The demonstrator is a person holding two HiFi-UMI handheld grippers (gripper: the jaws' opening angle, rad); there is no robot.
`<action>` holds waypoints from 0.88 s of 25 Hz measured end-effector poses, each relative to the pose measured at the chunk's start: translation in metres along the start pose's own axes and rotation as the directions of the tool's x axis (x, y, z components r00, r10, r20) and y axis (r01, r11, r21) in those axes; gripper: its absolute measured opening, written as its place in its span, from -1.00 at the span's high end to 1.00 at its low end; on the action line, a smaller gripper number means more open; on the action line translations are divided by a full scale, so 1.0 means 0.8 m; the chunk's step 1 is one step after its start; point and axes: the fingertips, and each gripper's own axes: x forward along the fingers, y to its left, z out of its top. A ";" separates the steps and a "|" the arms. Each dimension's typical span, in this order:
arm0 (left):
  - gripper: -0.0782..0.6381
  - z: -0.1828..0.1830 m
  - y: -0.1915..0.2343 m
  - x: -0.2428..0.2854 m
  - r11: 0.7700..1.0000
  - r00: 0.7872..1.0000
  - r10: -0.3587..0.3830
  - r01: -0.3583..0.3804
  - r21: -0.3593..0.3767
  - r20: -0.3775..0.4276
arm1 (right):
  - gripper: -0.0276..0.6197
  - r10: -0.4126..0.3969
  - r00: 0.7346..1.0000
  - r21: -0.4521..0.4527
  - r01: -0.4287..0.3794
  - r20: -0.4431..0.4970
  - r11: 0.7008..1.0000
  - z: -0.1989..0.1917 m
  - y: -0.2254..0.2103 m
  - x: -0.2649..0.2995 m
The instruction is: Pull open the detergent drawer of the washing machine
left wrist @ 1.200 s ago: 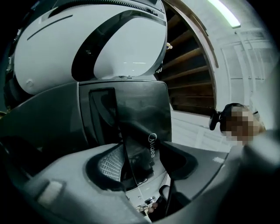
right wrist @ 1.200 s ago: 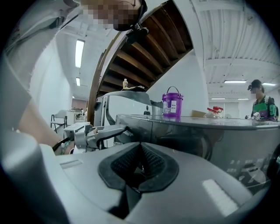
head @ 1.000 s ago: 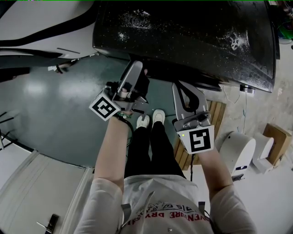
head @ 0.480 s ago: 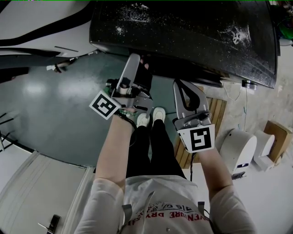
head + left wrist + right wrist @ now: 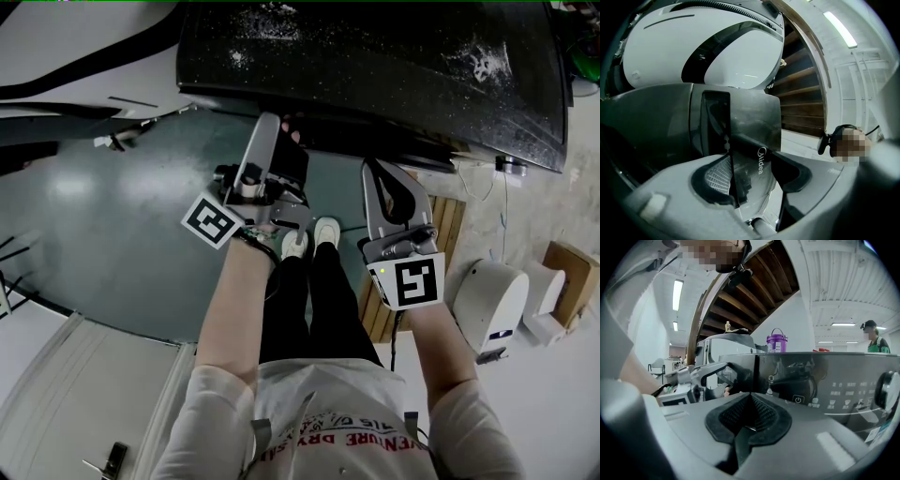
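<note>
The dark washing machine (image 5: 375, 66) fills the top of the head view. My left gripper (image 5: 281, 127) reaches its front edge at the left. In the left gripper view the glossy drawer front (image 5: 754, 126), marked Midea, stands between the wide jaws of the left gripper (image 5: 750, 164). They have just been closing a little, and no pad visibly presses on it. My right gripper (image 5: 375, 169) hangs just short of the machine front, to the right. Seen in its own view, the right gripper (image 5: 749, 398) is shut and empty, facing the control panel (image 5: 825, 380).
A purple tub (image 5: 777, 342) stands on the machine top. A white round-fronted machine (image 5: 717, 51) is beside it. A wooden pallet (image 5: 441, 234), a white appliance (image 5: 487, 305) and a cardboard box (image 5: 572, 272) lie to the right. A person (image 5: 875, 341) stands far behind.
Both grippers keep their places at the machine's front. Only the head view has shifted slightly.
</note>
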 end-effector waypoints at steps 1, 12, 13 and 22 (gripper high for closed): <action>0.07 -0.002 -0.004 -0.007 1.000 1.000 -0.008 0.008 0.001 -0.002 | 0.91 -0.006 1.000 -0.003 0.006 -0.001 1.000 -0.002 -0.002 -0.001; 0.06 -0.010 -0.019 -0.034 1.000 0.999 -0.001 0.001 0.001 -0.038 | 0.91 -0.043 0.999 0.001 0.043 0.009 0.999 -0.001 0.010 -0.009; 0.06 -0.011 -0.020 -0.038 1.000 0.999 0.001 -0.001 0.000 -0.041 | 0.91 -0.046 0.999 -0.001 0.046 0.010 0.999 0.000 0.012 -0.011; 0.05 -0.022 -0.034 -0.066 1.000 0.997 0.008 -0.009 -0.004 -0.071 | 0.91 -0.107 0.994 -0.016 0.107 0.013 0.994 0.002 0.023 -0.034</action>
